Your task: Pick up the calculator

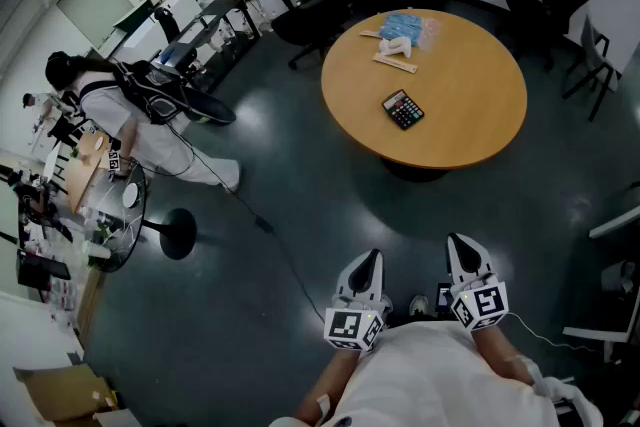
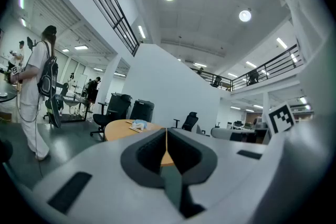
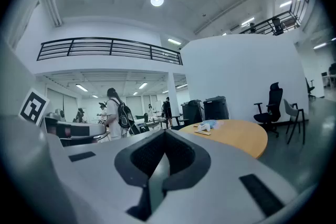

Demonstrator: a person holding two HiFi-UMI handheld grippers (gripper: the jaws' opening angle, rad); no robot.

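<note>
the calculator [image 1: 403, 109] lies skewed on the round table [image 1: 470, 85], well ahead, about midway between left gripper [image 1: 370, 260] and right gripper [image 1: 458, 243]; both sets of fingers pressed together, holding nothing.

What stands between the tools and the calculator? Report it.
Nothing visible. Only bare floor separates the left tool, the right tool and the round table; the calculator lies in the open on its near half.
</note>
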